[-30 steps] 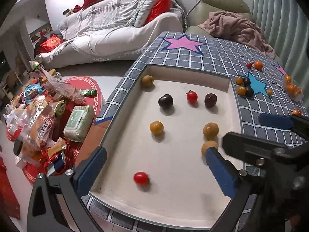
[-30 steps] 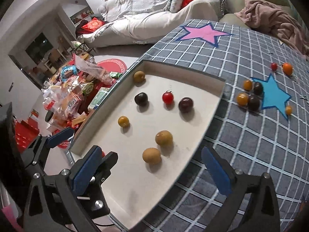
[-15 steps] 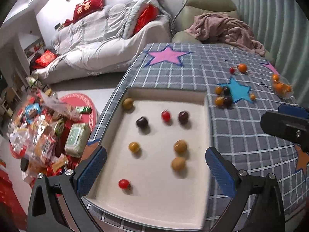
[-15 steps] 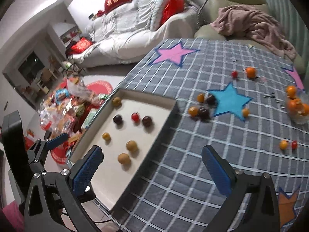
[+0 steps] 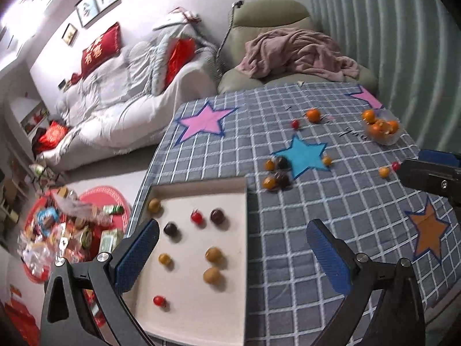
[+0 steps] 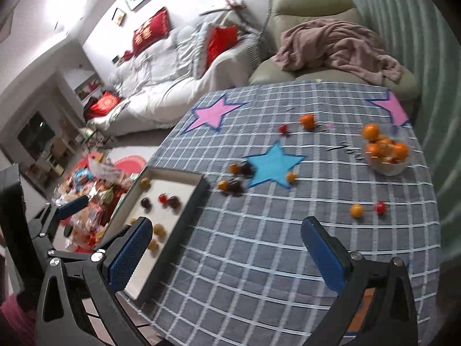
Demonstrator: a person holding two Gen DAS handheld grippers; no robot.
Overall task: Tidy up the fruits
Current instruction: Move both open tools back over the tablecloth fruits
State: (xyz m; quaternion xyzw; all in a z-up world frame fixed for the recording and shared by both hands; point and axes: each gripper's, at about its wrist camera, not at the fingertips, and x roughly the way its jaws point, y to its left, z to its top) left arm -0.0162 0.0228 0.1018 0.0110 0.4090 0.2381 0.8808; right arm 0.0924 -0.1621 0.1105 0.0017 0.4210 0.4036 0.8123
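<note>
A white tray [image 5: 230, 190] sits at the table's left edge and holds several small fruits: red tomatoes [image 5: 196, 216], dark plums [image 5: 170, 228] and yellow-brown fruits [image 5: 211, 275]. It also shows in the right wrist view [image 6: 184, 177]. Loose fruits lie on the checked cloth by the blue star [image 5: 276, 173], and two more lie at the right [image 6: 357, 210]. A clear bowl of oranges [image 6: 386, 152] stands far right. My left gripper [image 5: 230, 256] is open and empty above the tray's near right side. My right gripper [image 6: 227, 255] is open and empty above bare cloth.
The checked tablecloth [image 6: 259, 245] has pink, blue and orange stars. A sofa [image 5: 121, 92] and an armchair with a pink blanket [image 5: 294, 54] stand behind the table. Snack packets [image 5: 66, 230] lie on the floor at the left.
Both grippers have pulled up and back from the tray and swung right, so more of the table and the loose fruits show. Both stay open and empty.
</note>
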